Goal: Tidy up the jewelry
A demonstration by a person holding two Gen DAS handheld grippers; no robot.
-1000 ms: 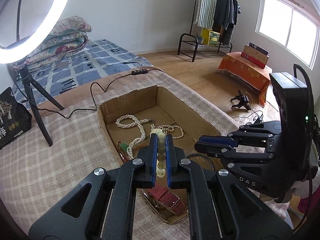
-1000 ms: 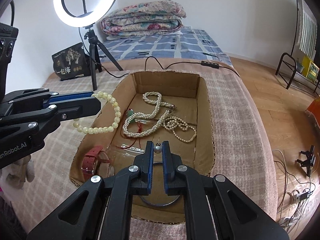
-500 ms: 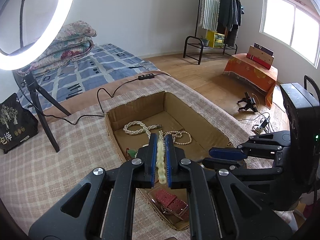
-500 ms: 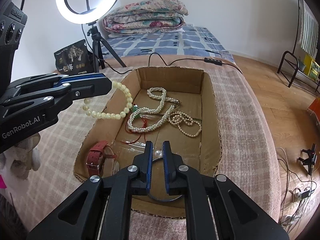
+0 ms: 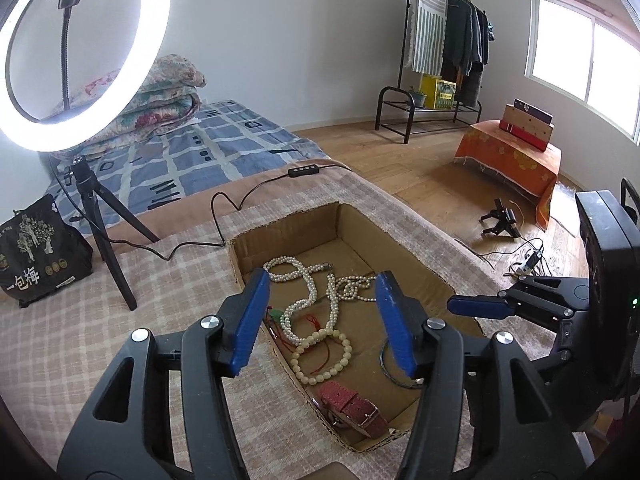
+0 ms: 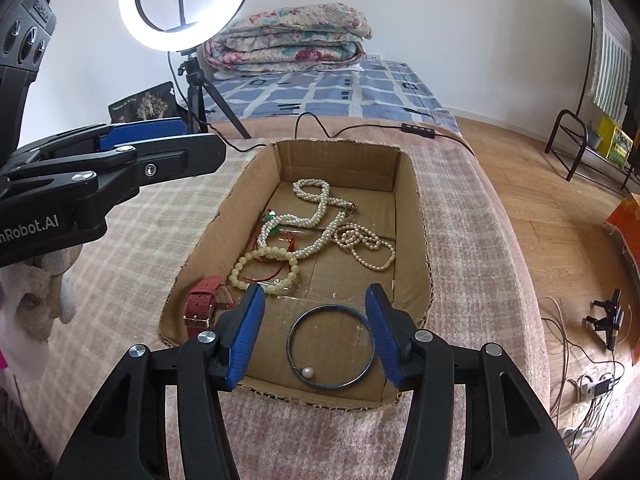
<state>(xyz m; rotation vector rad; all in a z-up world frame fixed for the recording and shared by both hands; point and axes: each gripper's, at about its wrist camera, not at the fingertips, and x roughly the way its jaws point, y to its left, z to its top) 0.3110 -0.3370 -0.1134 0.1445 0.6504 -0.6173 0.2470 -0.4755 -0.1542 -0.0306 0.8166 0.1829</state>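
Observation:
An open cardboard box (image 6: 424, 216) (image 5: 404, 240) on a checked blanket holds the jewelry. Inside lie white pearl necklaces (image 6: 316, 216) (image 5: 308, 292), a pale bead bracelet (image 6: 264, 270) (image 5: 320, 356), a red watch strap (image 6: 202, 300) (image 5: 352, 406) and a dark bangle with a pearl (image 6: 330, 346) (image 5: 390, 368). My left gripper (image 5: 324, 316) is open and empty above the box's near left side. My right gripper (image 6: 316, 330) is open and empty just above the bangle at the box's near end.
A ring light on a tripod (image 5: 80, 60) (image 6: 186, 0) stands left of the box, its cable (image 5: 224, 216) running over the blanket. A black bag (image 5: 38, 256) sits beside it. Folded quilts (image 6: 288, 38) lie on the bed behind. Wooden floor lies to the right.
My left gripper opened and dropped the bead bracelet into the box. My right gripper opened and let go of the bangle, which now lies on the box floor.

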